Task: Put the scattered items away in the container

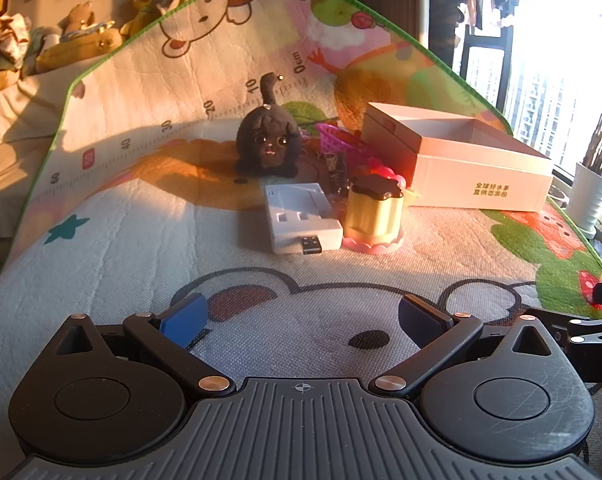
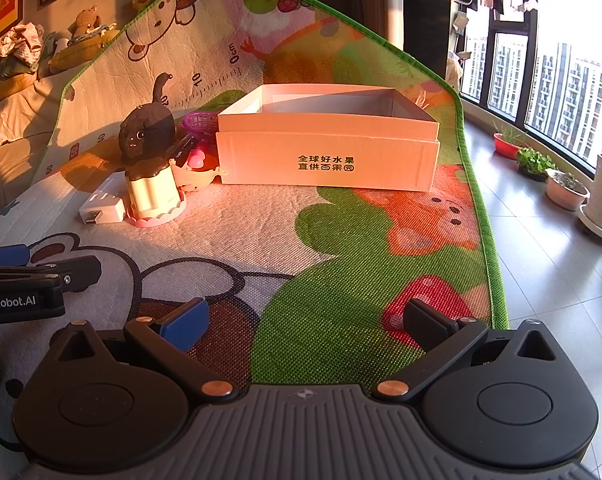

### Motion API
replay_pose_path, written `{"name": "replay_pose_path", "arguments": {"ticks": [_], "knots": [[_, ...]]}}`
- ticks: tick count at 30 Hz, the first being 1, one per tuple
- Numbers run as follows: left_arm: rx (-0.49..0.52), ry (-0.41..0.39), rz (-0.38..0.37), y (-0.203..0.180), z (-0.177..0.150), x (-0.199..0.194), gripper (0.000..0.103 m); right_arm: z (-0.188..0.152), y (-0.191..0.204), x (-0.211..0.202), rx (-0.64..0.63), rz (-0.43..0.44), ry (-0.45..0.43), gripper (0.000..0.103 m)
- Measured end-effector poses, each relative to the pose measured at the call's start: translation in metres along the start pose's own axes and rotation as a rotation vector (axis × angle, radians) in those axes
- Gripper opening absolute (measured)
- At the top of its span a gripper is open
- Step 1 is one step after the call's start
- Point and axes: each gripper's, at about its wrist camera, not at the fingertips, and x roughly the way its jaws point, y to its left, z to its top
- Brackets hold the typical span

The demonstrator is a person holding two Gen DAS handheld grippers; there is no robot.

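Sitting at your right gripper's twelve o'clock, the white box (image 2: 327, 160) is open-topped, shallow and printed with dark characters. At ten o'clock cluster the black cat toy (image 2: 145, 132), yellow cake toy (image 2: 155, 192), white charger (image 2: 103, 204) and purple basket (image 2: 200, 122). Bare play mat (image 2: 341, 280) lies between; its green edge meets tile floor (image 2: 549, 272) at three o'clock. Your left gripper (image 1: 305, 316) and right gripper (image 2: 307, 320) both gape wide, holding nothing.

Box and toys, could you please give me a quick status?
Left gripper and right gripper open, empty. Box holds nothing visible; cat toy, white charger, cake toy beside it. Nothing blocking.
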Motion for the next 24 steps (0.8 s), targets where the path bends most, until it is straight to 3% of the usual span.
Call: {"name": "replay_pose_path", "arguments": {"ticks": [24], "knots": [[0.008, 0.01, 0.01, -0.0014, 0.0004, 0.0017, 0.103, 0.0002, 0.0005, 0.0004, 0.001, 0.0, 0.0, 0.103]]}}
